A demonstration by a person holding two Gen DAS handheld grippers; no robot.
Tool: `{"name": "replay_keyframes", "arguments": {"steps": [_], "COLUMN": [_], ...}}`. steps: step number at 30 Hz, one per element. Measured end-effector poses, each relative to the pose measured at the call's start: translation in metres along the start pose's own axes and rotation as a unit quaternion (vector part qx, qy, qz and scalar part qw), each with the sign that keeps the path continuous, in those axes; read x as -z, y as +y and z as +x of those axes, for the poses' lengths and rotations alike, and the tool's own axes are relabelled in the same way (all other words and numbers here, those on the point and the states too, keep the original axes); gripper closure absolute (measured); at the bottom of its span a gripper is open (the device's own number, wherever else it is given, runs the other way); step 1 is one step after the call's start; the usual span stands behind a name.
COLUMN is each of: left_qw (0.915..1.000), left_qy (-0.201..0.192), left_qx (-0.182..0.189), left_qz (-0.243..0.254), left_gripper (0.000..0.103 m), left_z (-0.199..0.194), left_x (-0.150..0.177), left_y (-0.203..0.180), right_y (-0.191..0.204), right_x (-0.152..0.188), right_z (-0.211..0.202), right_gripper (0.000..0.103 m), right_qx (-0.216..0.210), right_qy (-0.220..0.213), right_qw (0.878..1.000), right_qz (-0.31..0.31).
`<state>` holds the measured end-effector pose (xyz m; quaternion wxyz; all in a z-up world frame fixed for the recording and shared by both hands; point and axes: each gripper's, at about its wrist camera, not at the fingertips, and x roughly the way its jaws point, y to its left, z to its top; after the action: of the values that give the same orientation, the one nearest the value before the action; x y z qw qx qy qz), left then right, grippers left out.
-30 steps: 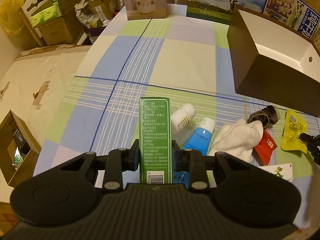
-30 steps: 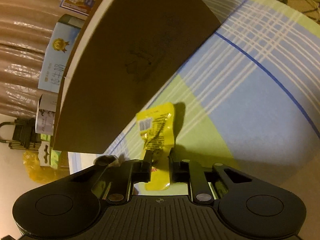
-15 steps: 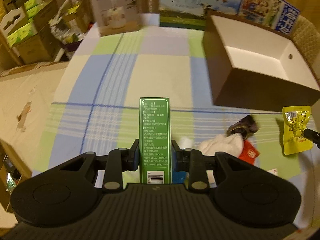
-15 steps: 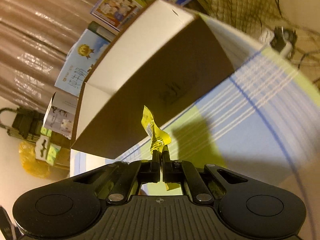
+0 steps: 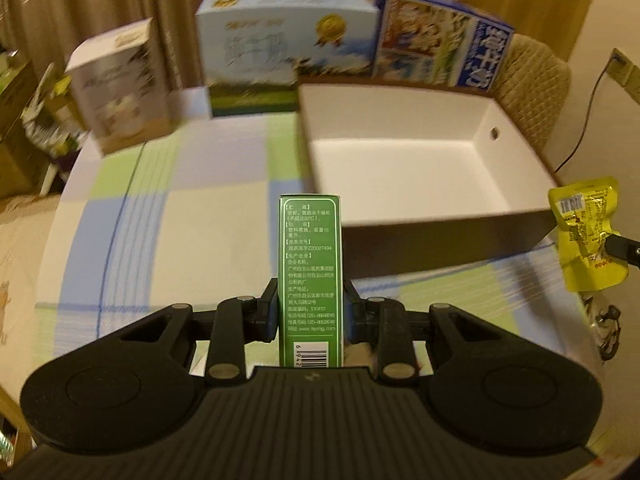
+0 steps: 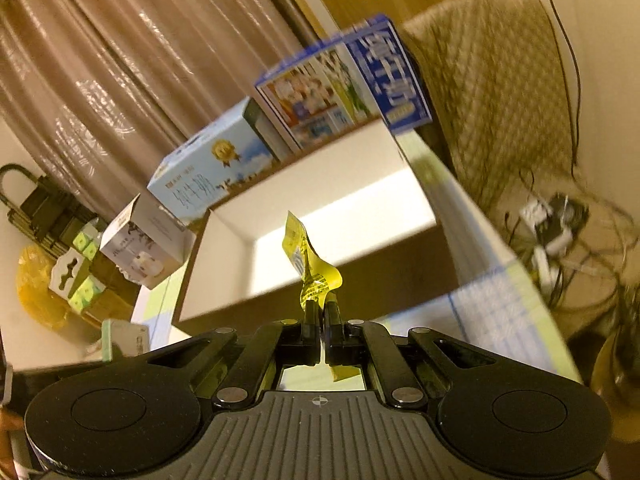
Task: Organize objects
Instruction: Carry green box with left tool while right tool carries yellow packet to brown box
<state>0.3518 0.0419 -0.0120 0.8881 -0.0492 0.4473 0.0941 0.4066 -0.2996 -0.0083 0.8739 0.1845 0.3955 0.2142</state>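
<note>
My left gripper point(image 5: 310, 300) is shut on a tall green carton point(image 5: 310, 256) and holds it upright above the checked tablecloth point(image 5: 180, 208), just in front of the brown box with a white inside point(image 5: 400, 168). My right gripper point(image 6: 322, 312) is shut on a yellow snack packet point(image 6: 308, 268), raised before the same box point(image 6: 320, 216). The packet also shows in the left wrist view point(image 5: 586, 236), held at the box's near right corner by the right gripper's fingertips point(image 5: 624, 249).
Three printed cartons stand behind the box: a white one point(image 5: 120, 88), a pale blue milk one point(image 5: 280, 56) and a dark blue one point(image 5: 440, 40). A woven chair back point(image 5: 532, 84) is at the right. Cables and a power strip point(image 6: 552, 224) lie on the floor.
Both grippers have risen and moved toward the box with their loads. The box's inside now shows from above. The bottles, cloth and red sachet have dropped out of the left wrist view.
</note>
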Motion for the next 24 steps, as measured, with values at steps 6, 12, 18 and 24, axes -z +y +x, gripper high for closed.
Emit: {"name": "replay_keyframes", "arguments": {"steps": [6, 12, 18, 24], "left_qw": [0.9994, 0.9988, 0.9991, 0.9996], "left_qy": [-0.024, -0.030, -0.013, 0.008], "left_qx": [0.017, 0.023, 0.014, 0.015], "left_qz": [0.019, 0.032, 0.037, 0.021], "left_gripper": [0.078, 0.078, 0.078, 0.078], "left_z": [0.008, 0.033, 0.070, 0.103], "left_x": [-0.038, -0.074, -0.098, -0.118], "left_y": [-0.033, -0.066, -0.085, -0.094], "right_y": [0.017, 0.023, 0.018, 0.006], "right_x": [-0.036, -0.069, -0.090, -0.094], "right_z": [0.008, 0.041, 0.090, 0.132], "right_gripper": [0.103, 0.103, 0.103, 0.103], "right_qx": [0.000, -0.003, 0.014, 0.030], "right_qy": [-0.008, -0.004, 0.027, 0.064], "right_qw": [0.999, 0.999, 0.999, 0.997], "right_qz": [-0.040, -0.050, -0.040, -0.031]}}
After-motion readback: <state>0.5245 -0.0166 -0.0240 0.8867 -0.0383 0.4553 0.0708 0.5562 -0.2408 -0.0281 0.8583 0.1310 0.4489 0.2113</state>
